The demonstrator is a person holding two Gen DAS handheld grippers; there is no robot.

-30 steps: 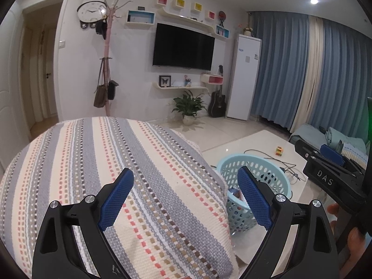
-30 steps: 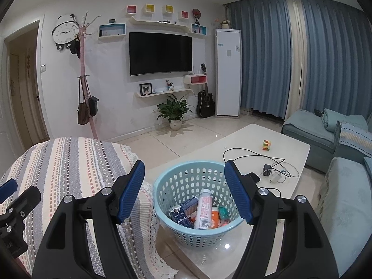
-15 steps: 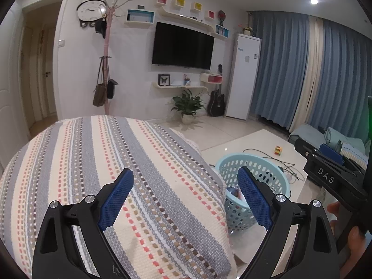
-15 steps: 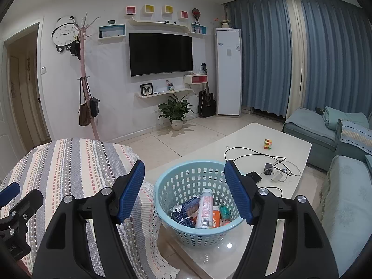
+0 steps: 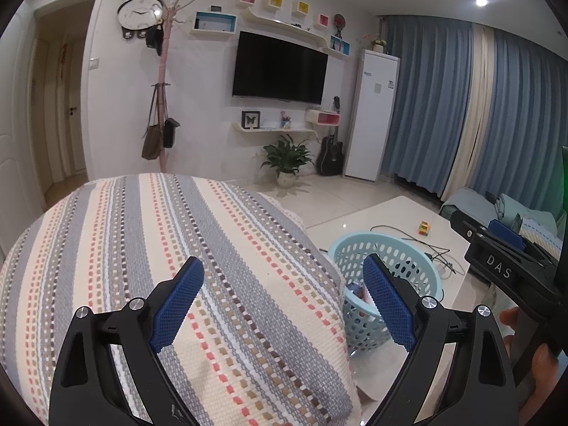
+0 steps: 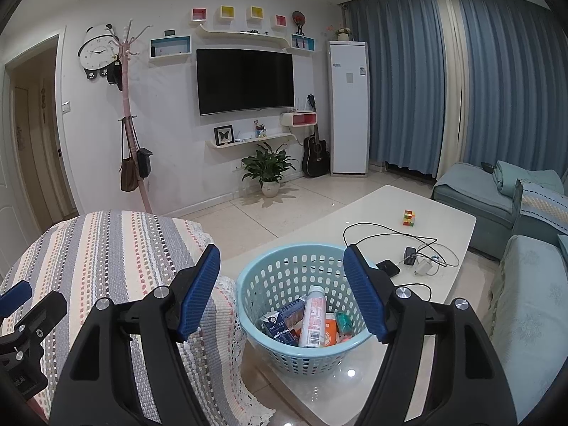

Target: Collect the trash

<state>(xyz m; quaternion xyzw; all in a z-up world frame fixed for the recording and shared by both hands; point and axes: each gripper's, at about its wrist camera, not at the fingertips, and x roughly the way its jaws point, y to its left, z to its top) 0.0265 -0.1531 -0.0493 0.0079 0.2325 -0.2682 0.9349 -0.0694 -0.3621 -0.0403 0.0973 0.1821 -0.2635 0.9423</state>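
Observation:
A light blue perforated basket (image 6: 255,277) stands on the near end of a white coffee table (image 6: 443,220). In it lie a white bottle (image 6: 312,316), a blue carton (image 6: 277,326), an orange item (image 6: 330,330) and a green packet (image 6: 344,321). My right gripper (image 6: 282,262) hovers open in front of the basket, nothing between its blue pads. My left gripper (image 5: 284,273) is open over a striped cover (image 5: 142,234), with the basket (image 5: 408,259) to its right. The right gripper's body (image 5: 504,262) shows at the left wrist view's right edge, a person's fingers (image 5: 543,365) below it.
On the table lie a colour cube (image 6: 409,218), black cables (image 6: 390,234), a charger (image 6: 422,268) and a dark phone (image 6: 387,267). The striped cover (image 6: 117,248) drapes furniture left of the basket. A blue sofa (image 6: 525,284) lines the right side. A potted plant (image 6: 268,170) and guitar (image 6: 316,152) stand by the far wall.

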